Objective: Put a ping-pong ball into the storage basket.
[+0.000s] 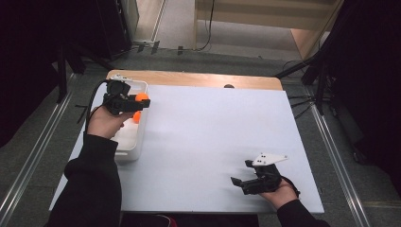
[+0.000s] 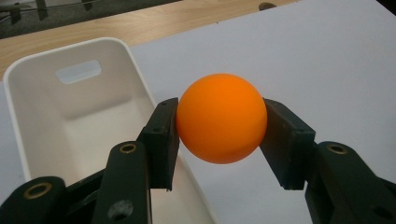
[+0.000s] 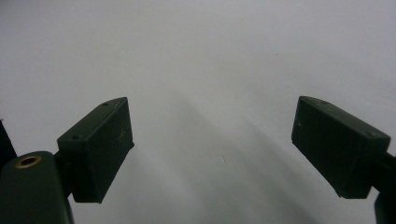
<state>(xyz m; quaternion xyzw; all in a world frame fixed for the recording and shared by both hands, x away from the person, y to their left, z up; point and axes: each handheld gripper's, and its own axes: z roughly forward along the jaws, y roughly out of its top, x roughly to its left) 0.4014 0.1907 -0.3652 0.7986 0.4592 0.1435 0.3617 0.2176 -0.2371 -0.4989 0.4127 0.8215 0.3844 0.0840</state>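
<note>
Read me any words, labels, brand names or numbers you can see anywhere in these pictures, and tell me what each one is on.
There is no readable text.
Orange ball held by the left gripper: plain, no print on the side that shows.
White bin: no label.
White table: blank.
Right gripper: bare black jaws; its grey plate has only small dark dots, no letters.
</note>
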